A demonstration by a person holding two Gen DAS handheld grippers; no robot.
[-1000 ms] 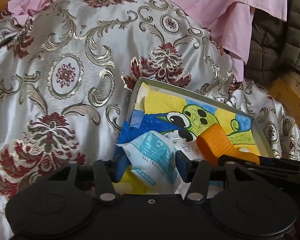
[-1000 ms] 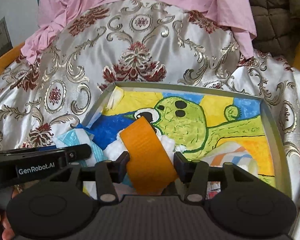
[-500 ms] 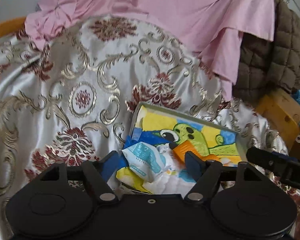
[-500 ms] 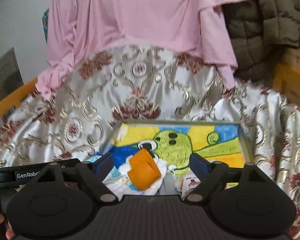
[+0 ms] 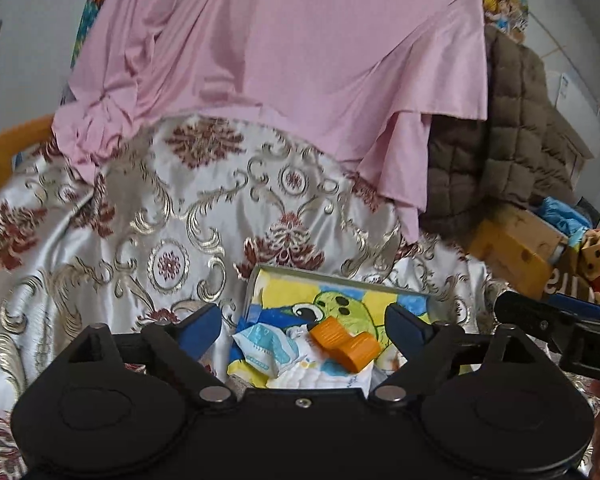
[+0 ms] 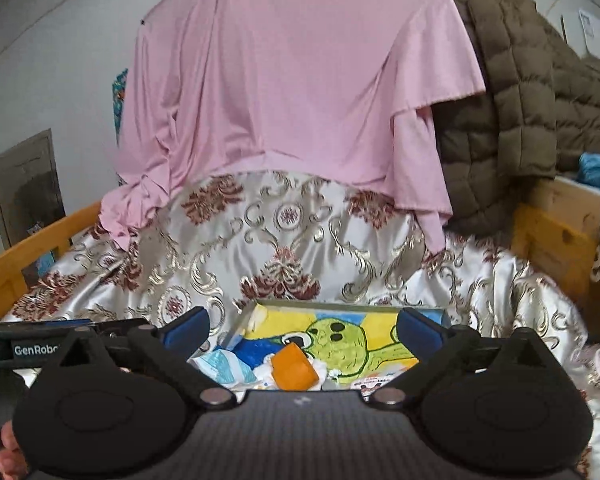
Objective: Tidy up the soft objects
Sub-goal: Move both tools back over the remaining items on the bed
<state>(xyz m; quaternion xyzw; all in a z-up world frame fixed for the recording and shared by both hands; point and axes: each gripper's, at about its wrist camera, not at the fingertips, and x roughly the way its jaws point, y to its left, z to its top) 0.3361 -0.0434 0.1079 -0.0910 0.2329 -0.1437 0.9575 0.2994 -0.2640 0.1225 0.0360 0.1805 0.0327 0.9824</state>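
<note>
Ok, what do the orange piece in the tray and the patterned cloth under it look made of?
Orange piece: matte, finely ribbed, with crisp bent edges; likely foam or soft plastic, can't tell which. Patterned cloth: glossy, satin-like weave with metallic-looking scrolls, catching highlights along its folds. Tray: thin grey rim, possibly metal.

One tray (image 5: 256, 280), one orange block (image 5: 346, 344), one blue-and-white packet (image 5: 266, 344), one pink cloth (image 5: 280, 60), one brown quilted jacket (image 5: 512, 140), two grippers.
</note>
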